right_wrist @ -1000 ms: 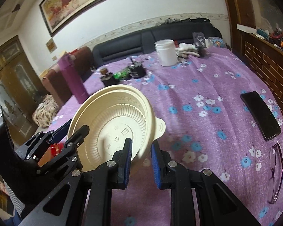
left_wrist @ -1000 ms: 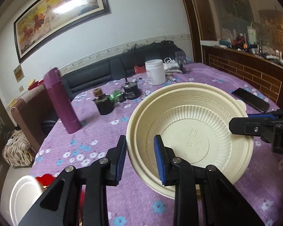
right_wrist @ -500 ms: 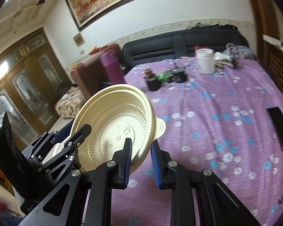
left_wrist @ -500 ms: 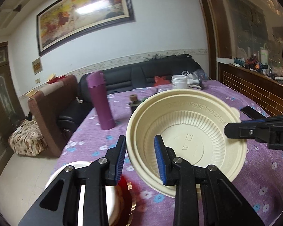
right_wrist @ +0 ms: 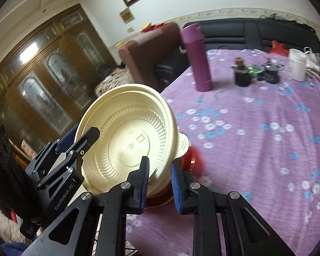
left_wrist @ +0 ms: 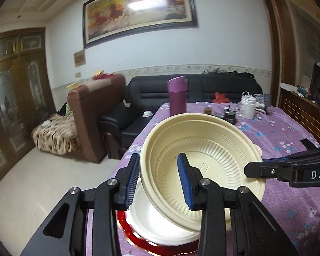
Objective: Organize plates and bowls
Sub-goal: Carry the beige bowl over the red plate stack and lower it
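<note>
A cream plastic bowl (left_wrist: pixel 204 160) is held tilted in the air by both grippers. My left gripper (left_wrist: pixel 159 179) is shut on its near-left rim. My right gripper (right_wrist: pixel 159 180) is shut on the opposite rim; it shows in the left wrist view (left_wrist: pixel 288 170) at the right. The bowl shows from the right wrist (right_wrist: pixel 128 136) too, with the left gripper (right_wrist: pixel 74 140) on its far side. Below it a white bowl (left_wrist: pixel 160 226) sits on a red plate (left_wrist: pixel 138 241) at the table's near-left corner.
On the purple flowered tablecloth (right_wrist: pixel 256 138) stand a purple flask (right_wrist: pixel 197 59), a small dark jar (right_wrist: pixel 242 72), a white tub (right_wrist: pixel 296 64) and dark clutter at the far end. A phone (left_wrist: pixel 308 143) lies at the right. Sofas (left_wrist: pixel 125 115) and a cabinet stand left.
Both grippers have carried the cream bowl to the left, from over the table's middle to above the white bowl and red plate at the left edge.
</note>
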A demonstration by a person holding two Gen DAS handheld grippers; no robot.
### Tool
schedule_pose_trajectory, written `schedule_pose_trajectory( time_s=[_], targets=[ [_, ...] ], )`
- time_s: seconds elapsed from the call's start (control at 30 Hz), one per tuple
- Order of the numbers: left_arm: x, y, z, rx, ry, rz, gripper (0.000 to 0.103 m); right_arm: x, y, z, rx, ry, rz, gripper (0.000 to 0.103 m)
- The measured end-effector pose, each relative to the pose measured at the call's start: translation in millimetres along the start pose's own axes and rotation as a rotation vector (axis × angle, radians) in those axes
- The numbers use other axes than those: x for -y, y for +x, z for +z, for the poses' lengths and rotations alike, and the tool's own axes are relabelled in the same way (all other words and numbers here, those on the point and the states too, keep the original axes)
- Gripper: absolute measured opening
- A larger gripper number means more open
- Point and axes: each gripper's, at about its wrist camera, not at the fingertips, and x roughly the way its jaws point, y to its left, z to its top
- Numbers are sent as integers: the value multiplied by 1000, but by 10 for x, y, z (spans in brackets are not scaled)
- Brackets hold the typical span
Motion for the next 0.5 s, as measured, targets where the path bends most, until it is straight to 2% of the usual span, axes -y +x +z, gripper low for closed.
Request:
schedule_pose_trajectory(
  time_s=[0.3,0.5],
  targets=[
    [-281,236,-266,-93,-45,17,34,-29,473,-38,-100,3,-15,22],
    [-313,340,-335,-123,-60,11,34,-38,578,-78,-122,4,-34,22]
  ],
)
